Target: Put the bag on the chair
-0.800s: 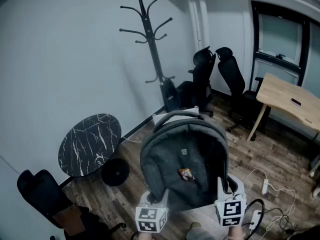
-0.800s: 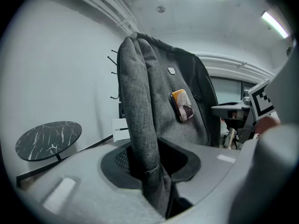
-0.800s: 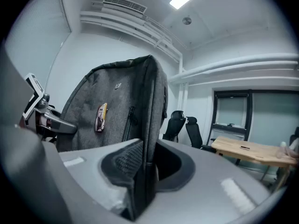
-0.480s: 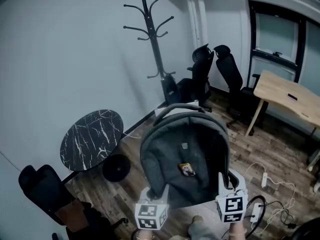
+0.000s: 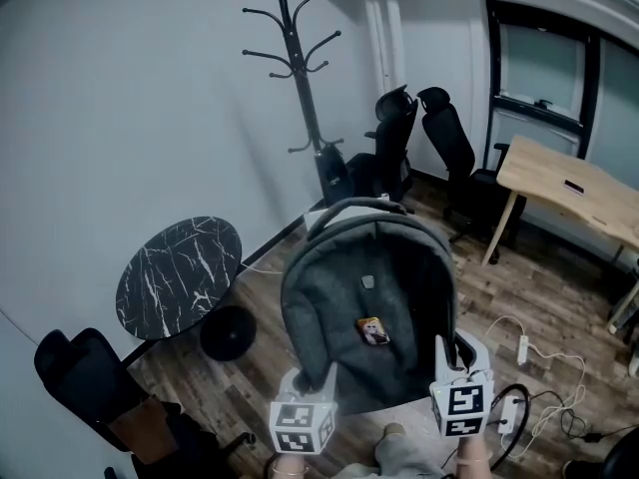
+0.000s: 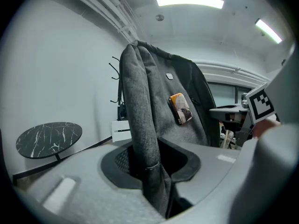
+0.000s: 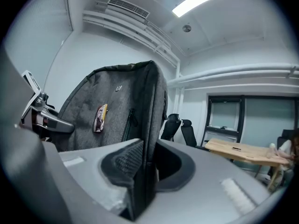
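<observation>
Barely shifted — left hand-held gripper (image 5: 321, 379) and right hand-held gripper (image 5: 440, 355) stay clamped on the grey bag (image 5: 367, 285).

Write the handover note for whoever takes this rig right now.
Left gripper: shut on the bag at its lower left edge.
Right gripper: shut on its lower right edge.
Bag: held upright in the air in front of the person, touching no chair.
Chairs: office chairs by the far wall, a black chair at near left.
Done: bag lifted.
Left: carry it to a chair, set it on the seat, release.
</observation>
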Motion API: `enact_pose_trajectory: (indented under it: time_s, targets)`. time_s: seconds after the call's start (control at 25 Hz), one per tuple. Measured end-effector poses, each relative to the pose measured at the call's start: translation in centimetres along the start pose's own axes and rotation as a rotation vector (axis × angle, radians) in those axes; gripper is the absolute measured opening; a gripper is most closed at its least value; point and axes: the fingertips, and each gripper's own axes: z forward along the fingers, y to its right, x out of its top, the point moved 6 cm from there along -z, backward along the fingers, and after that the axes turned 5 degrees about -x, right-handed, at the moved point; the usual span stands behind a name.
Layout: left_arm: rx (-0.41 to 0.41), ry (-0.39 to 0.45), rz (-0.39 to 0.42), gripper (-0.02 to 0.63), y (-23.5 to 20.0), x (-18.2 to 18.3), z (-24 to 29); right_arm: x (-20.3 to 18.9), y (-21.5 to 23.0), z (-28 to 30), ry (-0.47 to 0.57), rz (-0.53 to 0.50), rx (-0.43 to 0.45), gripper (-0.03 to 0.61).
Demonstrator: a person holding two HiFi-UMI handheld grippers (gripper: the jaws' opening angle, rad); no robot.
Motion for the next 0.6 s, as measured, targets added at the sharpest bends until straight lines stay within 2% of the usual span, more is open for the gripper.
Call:
enact_pose_trajectory:
  time_s: [0.6]
  targets:
    - [0.023,-0.014,-0.006,0.114,-0.1,1.6,8.7,-0.7,4.5,7.9,0.016,0.018,0.023,0.065]
